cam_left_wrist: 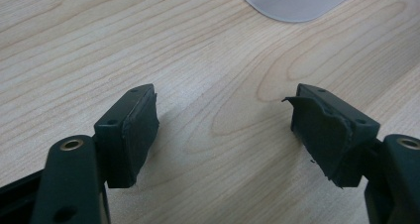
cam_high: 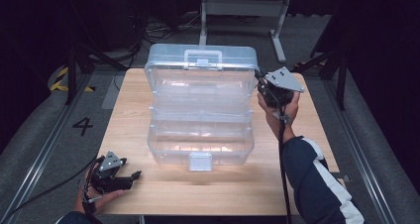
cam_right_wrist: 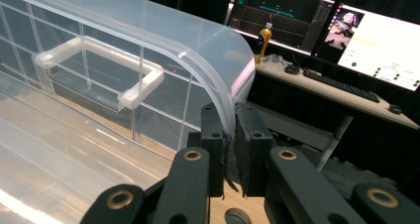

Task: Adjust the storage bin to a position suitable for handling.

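Observation:
A clear plastic storage box (cam_high: 200, 144) stands open in the middle of the wooden table (cam_high: 133, 120), its lid (cam_high: 200, 83) raised behind it with a white handle (cam_high: 202, 57) on top. My right gripper (cam_high: 259, 80) is at the lid's right edge. In the right gripper view the gripper (cam_right_wrist: 233, 135) is shut on the lid's curved rim (cam_right_wrist: 208, 50), next to the handle (cam_right_wrist: 99, 60). My left gripper (cam_high: 130, 177) lies low at the table's front left, apart from the box. Its jaws (cam_left_wrist: 225, 115) stand open over bare wood, and a corner of the box (cam_left_wrist: 297, 1) shows ahead.
A white latch (cam_high: 200, 160) hangs on the box's front wall. Behind the table stand a white metal frame (cam_high: 242, 11) and cables on the floor. The right gripper view shows a desk with monitors (cam_right_wrist: 376, 40), a bottle (cam_right_wrist: 264, 40) and a keyboard (cam_right_wrist: 341, 85).

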